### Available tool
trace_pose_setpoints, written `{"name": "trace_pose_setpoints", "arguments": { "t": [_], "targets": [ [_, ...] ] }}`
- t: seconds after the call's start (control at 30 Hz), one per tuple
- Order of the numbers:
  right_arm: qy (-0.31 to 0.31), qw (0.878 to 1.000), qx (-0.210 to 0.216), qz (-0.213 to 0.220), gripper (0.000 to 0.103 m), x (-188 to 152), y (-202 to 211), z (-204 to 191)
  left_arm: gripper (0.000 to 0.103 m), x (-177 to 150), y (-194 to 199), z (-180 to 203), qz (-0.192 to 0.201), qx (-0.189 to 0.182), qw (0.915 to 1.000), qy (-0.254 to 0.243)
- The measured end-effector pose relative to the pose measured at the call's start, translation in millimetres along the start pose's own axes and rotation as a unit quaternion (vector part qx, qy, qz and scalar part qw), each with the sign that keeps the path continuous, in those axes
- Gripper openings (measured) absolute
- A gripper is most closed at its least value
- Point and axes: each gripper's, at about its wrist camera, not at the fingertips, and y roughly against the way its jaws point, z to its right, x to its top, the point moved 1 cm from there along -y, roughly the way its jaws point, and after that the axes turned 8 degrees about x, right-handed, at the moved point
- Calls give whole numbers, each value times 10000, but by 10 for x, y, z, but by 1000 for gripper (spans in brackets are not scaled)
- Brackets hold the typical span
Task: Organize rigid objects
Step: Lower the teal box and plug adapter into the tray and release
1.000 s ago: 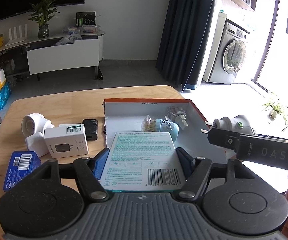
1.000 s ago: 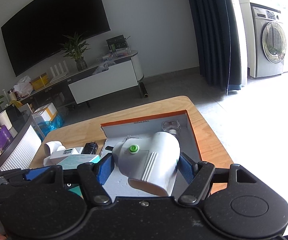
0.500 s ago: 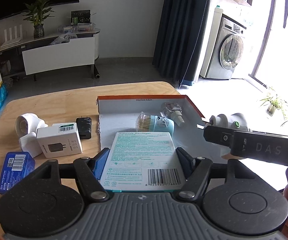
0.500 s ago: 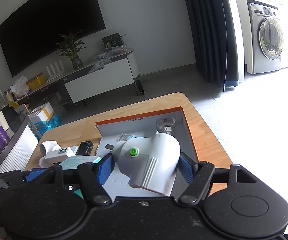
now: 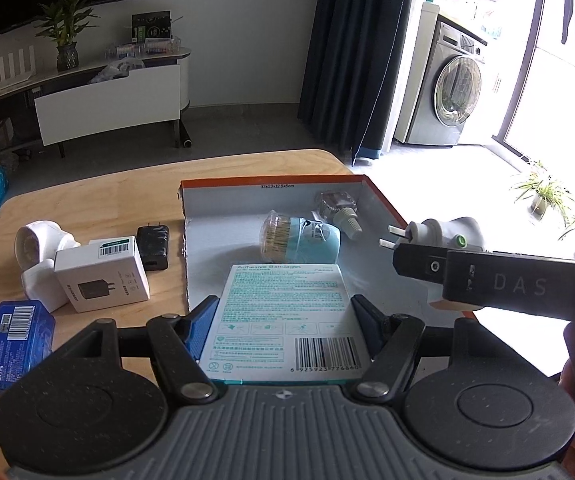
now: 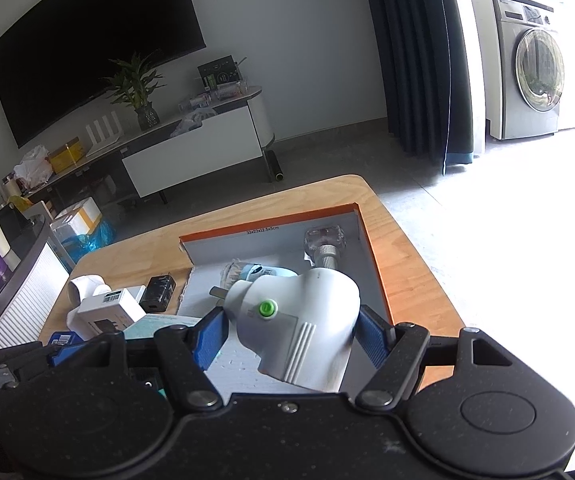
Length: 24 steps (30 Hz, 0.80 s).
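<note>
My left gripper [image 5: 283,320] is shut on a flat teal-and-white bandage box [image 5: 283,320], held over the near part of the orange-rimmed cardboard tray [image 5: 271,182]. My right gripper [image 6: 291,330] is shut on a white plug-in device with a green button [image 6: 299,328], its prongs pointing left; it hangs over the tray's right side and shows in the left wrist view as the white plug-in device [image 5: 443,234]. In the tray lie a blue cotton-swab tub [image 5: 299,238] and a clear refill bottle [image 5: 337,206].
Left of the tray on the wooden table [image 5: 87,196] sit a white charger box [image 5: 101,274], a black adapter [image 5: 153,242], a white round device [image 5: 39,248] and a blue tin [image 5: 17,342]. The table's right edge lies just beyond the tray.
Both views have shifted slightly; the table objects sit a little further left and up in the frames. Both grips are unchanged.
</note>
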Motion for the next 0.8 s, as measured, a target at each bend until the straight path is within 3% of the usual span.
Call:
{"name": "trace_pose_setpoints", "arguments": {
  "t": [0.43,0.8],
  "targets": [
    [11,9998,-91,-181,86,32,-210,64,72,1,-127,50,-138,-20,9999,-38],
    [-111,9994,-205,269,89,107,-69,185,71,3,-214,79,-261,-82,9996,-24]
  ]
}}
